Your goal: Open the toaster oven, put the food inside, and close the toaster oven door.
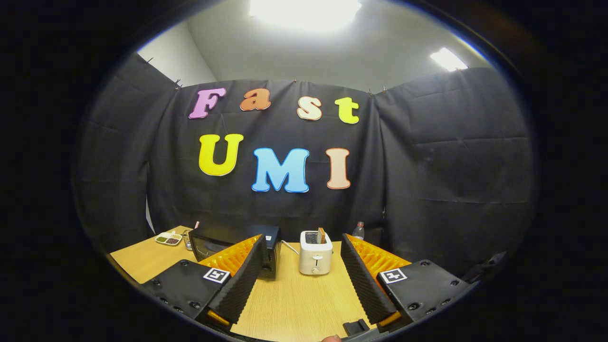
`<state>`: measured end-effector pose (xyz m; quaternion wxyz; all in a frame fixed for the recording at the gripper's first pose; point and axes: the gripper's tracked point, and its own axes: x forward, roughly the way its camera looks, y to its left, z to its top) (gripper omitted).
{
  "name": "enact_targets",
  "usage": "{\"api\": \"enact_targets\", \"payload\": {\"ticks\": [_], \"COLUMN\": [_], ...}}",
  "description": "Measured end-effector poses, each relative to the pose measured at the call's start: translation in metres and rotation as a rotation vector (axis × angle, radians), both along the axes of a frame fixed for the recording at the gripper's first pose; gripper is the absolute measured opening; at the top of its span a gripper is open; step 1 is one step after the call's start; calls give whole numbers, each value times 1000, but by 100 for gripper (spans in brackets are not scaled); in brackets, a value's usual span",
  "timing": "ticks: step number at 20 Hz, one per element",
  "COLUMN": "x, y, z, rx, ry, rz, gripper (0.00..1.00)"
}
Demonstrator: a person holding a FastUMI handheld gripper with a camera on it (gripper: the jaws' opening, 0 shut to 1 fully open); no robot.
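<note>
A black toaster oven (223, 244) stands on the wooden table (294, 304) beyond my left finger, which hides part of it. Its door looks shut. My gripper (304, 247) is open, held above the table, with nothing between its fingers. A small white plate (168, 239) with bits of food lies left of the oven, near the table's far left corner.
A white pop-up toaster (316, 252) with a slice sticking out stands beyond the fingers, right of the oven. A clear bottle (359, 230) stands behind my right finger by the black cloth wall. A small black object (356, 327) lies at the table's near edge.
</note>
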<state>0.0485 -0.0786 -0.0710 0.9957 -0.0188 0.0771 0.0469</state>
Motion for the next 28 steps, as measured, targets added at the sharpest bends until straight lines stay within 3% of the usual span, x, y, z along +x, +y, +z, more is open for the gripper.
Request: {"api": "enact_targets", "payload": {"ticks": [28], "x": [-12], "y": [34], "z": [27], "rx": [46], "ry": [-69], "rz": [3], "gripper": [99]}}
